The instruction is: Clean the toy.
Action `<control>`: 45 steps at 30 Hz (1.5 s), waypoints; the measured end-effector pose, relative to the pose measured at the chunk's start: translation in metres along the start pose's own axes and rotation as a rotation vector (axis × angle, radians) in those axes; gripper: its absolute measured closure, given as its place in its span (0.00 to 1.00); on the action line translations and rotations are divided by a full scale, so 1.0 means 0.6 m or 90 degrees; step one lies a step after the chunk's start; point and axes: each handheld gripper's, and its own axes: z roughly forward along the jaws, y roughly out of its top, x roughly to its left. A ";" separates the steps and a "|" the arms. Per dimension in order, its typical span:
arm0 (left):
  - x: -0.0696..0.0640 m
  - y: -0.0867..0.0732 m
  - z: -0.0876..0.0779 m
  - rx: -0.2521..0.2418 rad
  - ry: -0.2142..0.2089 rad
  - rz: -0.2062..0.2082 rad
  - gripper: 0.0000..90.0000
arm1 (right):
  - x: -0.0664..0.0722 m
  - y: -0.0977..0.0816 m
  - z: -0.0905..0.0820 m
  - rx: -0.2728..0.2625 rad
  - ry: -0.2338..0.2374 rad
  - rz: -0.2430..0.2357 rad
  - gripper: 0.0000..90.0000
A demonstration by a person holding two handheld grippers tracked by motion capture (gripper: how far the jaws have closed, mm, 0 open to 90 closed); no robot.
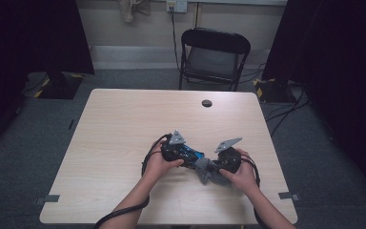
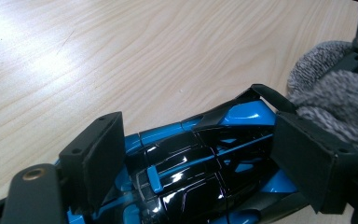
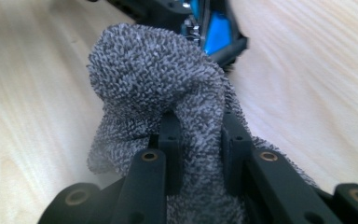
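Observation:
A glossy blue and black toy car (image 2: 242,116) lies on the table between the pads of my left gripper (image 2: 200,158), which press on its two sides. From above, the left gripper (image 1: 187,156) points right with the car (image 1: 196,154) sticking out of it. My right gripper (image 3: 200,135) is shut on a bunched grey terry cloth (image 3: 144,74). The cloth's rounded end rests against the car's tip (image 3: 214,32). In the high view the right gripper (image 1: 218,166) holds the cloth (image 1: 208,171) just right of the car.
The light wooden table (image 1: 124,124) has a round cable hole (image 1: 207,103) near its far edge. A black folding chair (image 1: 213,57) stands behind the table. Dark curtains hang on both sides, and cables lie on the floor at the right.

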 end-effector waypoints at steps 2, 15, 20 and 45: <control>0.000 0.000 0.000 -0.001 0.000 0.001 0.20 | -0.007 -0.001 -0.001 -0.003 -0.005 0.009 0.83; 0.000 -0.001 0.000 -0.003 0.000 0.000 0.20 | -0.023 0.002 0.000 -0.008 -0.024 0.028 0.83; 0.000 -0.002 0.000 -0.005 0.000 0.000 0.20 | -0.027 0.005 0.000 -0.008 -0.030 0.030 0.83; 0.000 -0.002 -0.001 -0.006 0.000 0.000 0.20 | -0.049 0.027 0.012 -0.010 -0.092 0.051 0.83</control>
